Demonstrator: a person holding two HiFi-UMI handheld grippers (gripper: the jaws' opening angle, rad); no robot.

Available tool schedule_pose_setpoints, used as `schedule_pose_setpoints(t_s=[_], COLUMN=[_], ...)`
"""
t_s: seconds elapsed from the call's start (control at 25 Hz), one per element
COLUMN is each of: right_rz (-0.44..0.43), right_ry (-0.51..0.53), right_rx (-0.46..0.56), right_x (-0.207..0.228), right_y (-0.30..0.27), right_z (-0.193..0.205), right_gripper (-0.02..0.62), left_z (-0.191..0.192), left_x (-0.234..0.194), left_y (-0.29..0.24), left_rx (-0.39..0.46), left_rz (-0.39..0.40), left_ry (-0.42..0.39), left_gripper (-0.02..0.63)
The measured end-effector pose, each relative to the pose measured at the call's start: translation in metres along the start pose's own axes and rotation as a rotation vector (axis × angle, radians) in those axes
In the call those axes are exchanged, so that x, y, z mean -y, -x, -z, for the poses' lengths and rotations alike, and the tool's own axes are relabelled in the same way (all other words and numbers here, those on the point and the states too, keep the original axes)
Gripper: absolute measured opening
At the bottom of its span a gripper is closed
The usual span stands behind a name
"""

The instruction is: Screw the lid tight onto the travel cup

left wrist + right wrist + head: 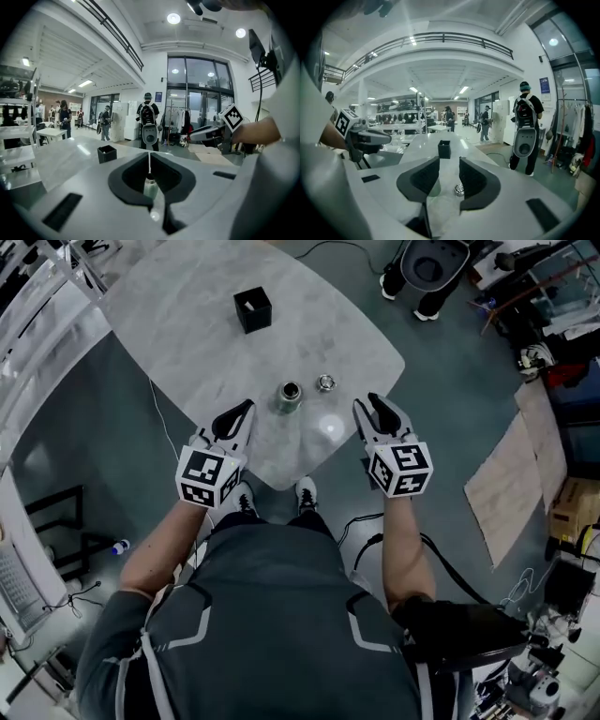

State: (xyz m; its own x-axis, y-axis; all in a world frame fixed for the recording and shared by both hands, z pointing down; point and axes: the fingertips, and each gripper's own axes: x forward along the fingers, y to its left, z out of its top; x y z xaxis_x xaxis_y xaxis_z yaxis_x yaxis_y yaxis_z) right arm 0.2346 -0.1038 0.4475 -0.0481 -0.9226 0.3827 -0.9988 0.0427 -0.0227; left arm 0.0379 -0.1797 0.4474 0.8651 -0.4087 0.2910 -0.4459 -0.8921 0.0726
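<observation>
The open metal travel cup stands upright near the front edge of the pale marble table. Its small round lid lies on the table just to the cup's right, apart from it. My left gripper hovers left of the cup with its jaws shut and empty. In the left gripper view the cup stands straight ahead of the closed jaws. My right gripper hovers right of the lid, open and empty. In the right gripper view the lid lies on the table ahead of the gap, with the cup partly hidden behind the left jaw.
A black open-topped box sits farther back on the table. The table's rounded front edge is just below both grippers, with the person's feet under it. People stand in the hall beyond, one close to the table's far side.
</observation>
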Motion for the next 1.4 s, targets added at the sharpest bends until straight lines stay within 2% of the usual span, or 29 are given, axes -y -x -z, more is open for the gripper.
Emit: schedule_pose_setpoints(t_s=[0.08,0.12,0.24,0.36,0.52,0.68,1.12,1.28,1.4], right_rz=[-0.033,-0.049,-0.096,-0.136,-0.167,-0.199,-0.295,-0.334,-0.368], right_ry=[0.02,0.022,0.025,0.034,0.038,0.031,0.095,0.118,0.146], right_rx=[-0.03,-0.044,-0.08,-0.112,-0.139,-0.166,-0.273,-0.297,-0.32], right_x=[0.011,0.016,0.026,0.029,0.034,0.04,0.048,0.054,0.048], right_y=[-0.01,-0.015,-0.03,-0.044,-0.056,-0.074,-0.143,-0.179,-0.194], right_z=[0.013,0.019,0.035,0.048,0.062,0.078,0.14,0.158,0.173], right_gripper=[0.167,0.178,0.195,0.209,0.231,0.25,0.287,0.29,0.295], left_z=[0.014,0.02,0.038,0.056,0.077,0.093,0.155,0.167,0.177], left_x=[0.003,0.003,0.0,-0.001,0.001,0.006,0.005,-0.006,-0.006], left_y=[-0.008,-0.012,-0.022,-0.028,-0.03,-0.042,-0.087,-0.114,-0.121], left_rx=[-0.02,-0.03,-0.059,-0.079,-0.106,-0.125,-0.221,-0.214,-0.219], left_rz=[-0.023,-0.035,-0.066,-0.084,-0.107,-0.093,-0.152,-0.176,-0.199], left_ry=[0.008,0.015,0.042,0.048,0.065,0.058,0.141,0.184,0.175], left_gripper=[0.032,0.089,0.161,0.276,0.341,0.41,0.413,0.413,0.413])
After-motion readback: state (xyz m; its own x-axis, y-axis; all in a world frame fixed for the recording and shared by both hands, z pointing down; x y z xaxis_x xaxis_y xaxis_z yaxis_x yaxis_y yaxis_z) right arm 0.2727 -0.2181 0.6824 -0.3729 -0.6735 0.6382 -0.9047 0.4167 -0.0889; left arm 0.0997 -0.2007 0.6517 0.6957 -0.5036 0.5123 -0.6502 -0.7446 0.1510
